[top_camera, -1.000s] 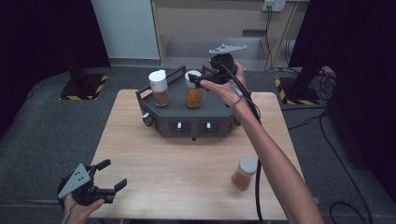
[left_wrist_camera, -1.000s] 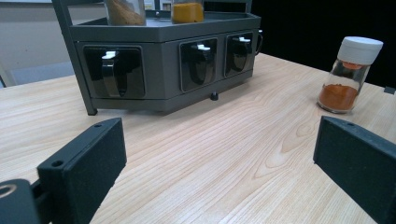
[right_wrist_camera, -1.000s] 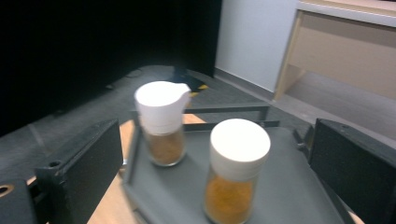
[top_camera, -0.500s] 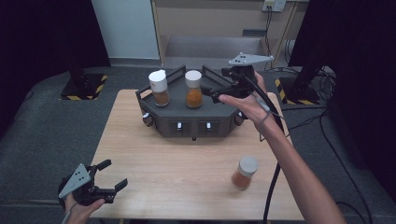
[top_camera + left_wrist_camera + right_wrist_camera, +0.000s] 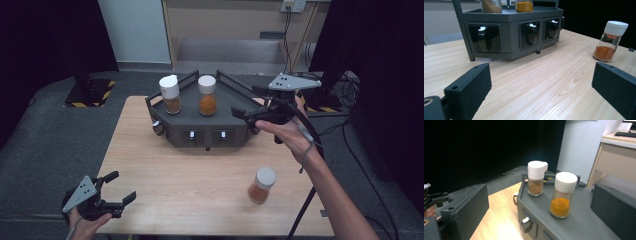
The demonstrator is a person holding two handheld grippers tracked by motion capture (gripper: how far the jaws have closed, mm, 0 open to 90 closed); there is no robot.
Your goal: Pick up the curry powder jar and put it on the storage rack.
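Two spice jars upright on rack; third jar on table.

A light wooden desk stands on grey carpet. Black curtains hang at both sides. Behind it are a pale blue-white wall panel and a beige cabinet. Yellow-and-black striped tape marks a stand base on the floor, and cables lie at the right.

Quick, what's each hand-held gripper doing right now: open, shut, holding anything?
Left hand-held gripper: open, holding nothing, low over the table's near left corner.
Right hand-held gripper: open, holding nothing, beside the rack.
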